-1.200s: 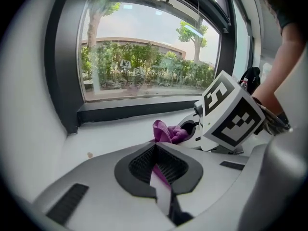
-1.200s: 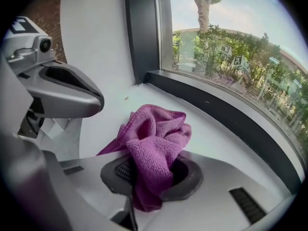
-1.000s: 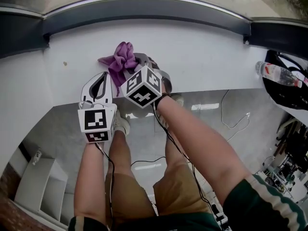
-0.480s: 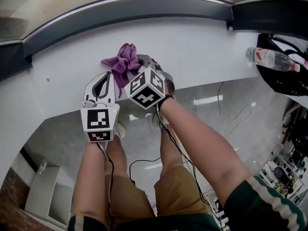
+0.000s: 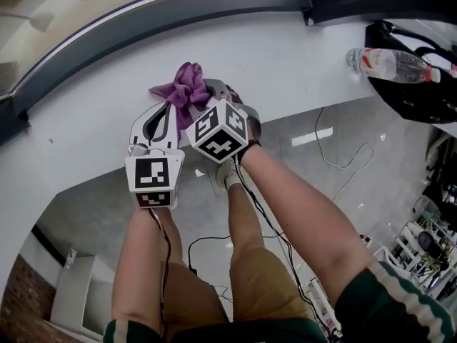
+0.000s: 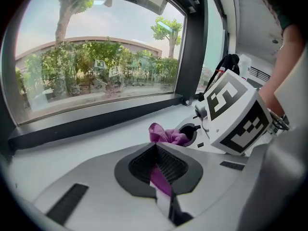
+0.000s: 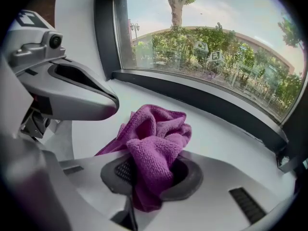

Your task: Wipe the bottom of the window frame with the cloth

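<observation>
Fingers (image 7: 226, 177) of right gripper (image 7: 153, 174) clamp bunched cloth (image 7: 154, 131).

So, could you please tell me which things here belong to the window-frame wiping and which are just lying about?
Part of the job:
- purple cloth, bunched in the right gripper
- left gripper, beside it
- window frame, the dark bottom rail
- sill, white, under the cloth

Just lying about:
- water bottle
- black bag
- cable on the floor
</observation>
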The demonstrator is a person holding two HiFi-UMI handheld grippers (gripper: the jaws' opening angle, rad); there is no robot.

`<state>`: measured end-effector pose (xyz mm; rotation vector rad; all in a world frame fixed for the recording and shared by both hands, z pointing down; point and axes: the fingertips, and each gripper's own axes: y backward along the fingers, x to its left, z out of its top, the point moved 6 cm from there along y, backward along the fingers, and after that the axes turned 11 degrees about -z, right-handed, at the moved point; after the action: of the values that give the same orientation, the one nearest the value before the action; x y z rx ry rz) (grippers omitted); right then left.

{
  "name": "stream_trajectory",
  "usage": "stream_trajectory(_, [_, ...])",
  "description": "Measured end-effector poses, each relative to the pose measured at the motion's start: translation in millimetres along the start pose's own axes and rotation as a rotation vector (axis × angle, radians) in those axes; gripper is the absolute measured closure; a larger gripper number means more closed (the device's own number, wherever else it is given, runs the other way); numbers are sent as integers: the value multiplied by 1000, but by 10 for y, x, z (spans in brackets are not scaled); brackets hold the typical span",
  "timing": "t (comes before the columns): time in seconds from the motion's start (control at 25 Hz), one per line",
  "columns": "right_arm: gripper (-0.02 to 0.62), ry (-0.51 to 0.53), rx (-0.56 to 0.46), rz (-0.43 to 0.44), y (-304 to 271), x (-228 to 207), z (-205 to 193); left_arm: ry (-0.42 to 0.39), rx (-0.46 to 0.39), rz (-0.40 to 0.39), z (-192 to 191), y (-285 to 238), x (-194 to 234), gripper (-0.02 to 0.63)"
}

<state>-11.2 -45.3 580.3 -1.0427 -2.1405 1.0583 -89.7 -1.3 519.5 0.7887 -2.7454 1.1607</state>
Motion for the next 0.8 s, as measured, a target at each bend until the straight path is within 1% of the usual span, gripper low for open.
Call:
stream_trajectory(0.12, [494,-10,1,-4,69,-199,-147,-31,-1,-6,95,-173,-171,597])
stream_trajectory(0.32, [492,-42,0,-26,187,-549,-400,-53,13,-32,221,-436,-396,597])
stream_trajectory(0.52, [492,-63,-5,-44,275,-840,-603,-94,17,-56,374,-699,-609,597])
stream_trajectory(0.8, [492,-112,5,-92,461,-1329,-995,-117,17,-96,542,-1082,-987,597])
